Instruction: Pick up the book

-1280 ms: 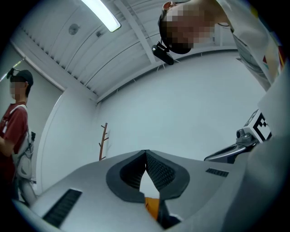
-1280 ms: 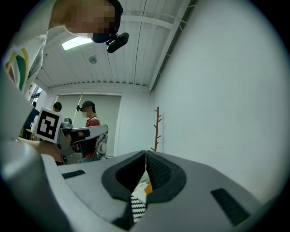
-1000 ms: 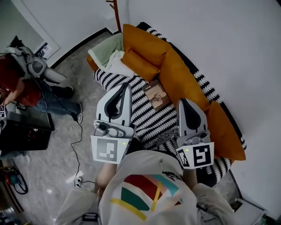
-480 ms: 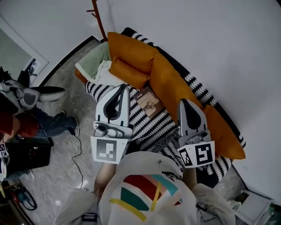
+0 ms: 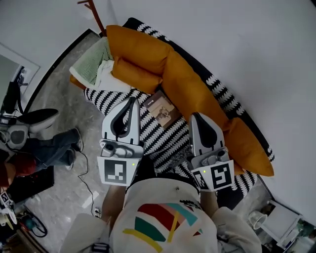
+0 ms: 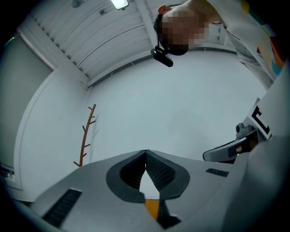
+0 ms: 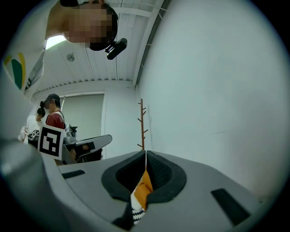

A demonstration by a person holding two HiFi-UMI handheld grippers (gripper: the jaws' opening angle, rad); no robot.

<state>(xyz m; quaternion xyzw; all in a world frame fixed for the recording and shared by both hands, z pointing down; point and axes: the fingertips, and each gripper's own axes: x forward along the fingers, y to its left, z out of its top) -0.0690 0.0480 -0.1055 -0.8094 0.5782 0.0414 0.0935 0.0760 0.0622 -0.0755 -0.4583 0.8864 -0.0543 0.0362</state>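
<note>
The book (image 5: 162,108), a small one with a brown cover, lies flat on the black-and-white striped blanket (image 5: 158,141) over the sofa seat, just in front of the orange back cushions (image 5: 190,91). My left gripper (image 5: 132,100) hovers to the book's left with its tips touching, shut and empty. My right gripper (image 5: 196,116) hangs to the book's right, near the cushions, also shut on nothing. In the left gripper view the left gripper (image 6: 146,153) points at the white wall. In the right gripper view the right gripper (image 7: 145,153) shows orange cushion and stripes below its pads.
A green cloth (image 5: 91,64) lies at the sofa's far left end, and a wooden coat stand (image 5: 91,12) rises behind it. A person's legs (image 5: 52,148) and a cable (image 5: 85,170) are on the grey floor at left. The white wall (image 5: 247,59) runs behind the sofa.
Sofa and book have slid left and up in the head view as I stepped along. Both grippers stay shut, the right one now lying closer to the book.
</note>
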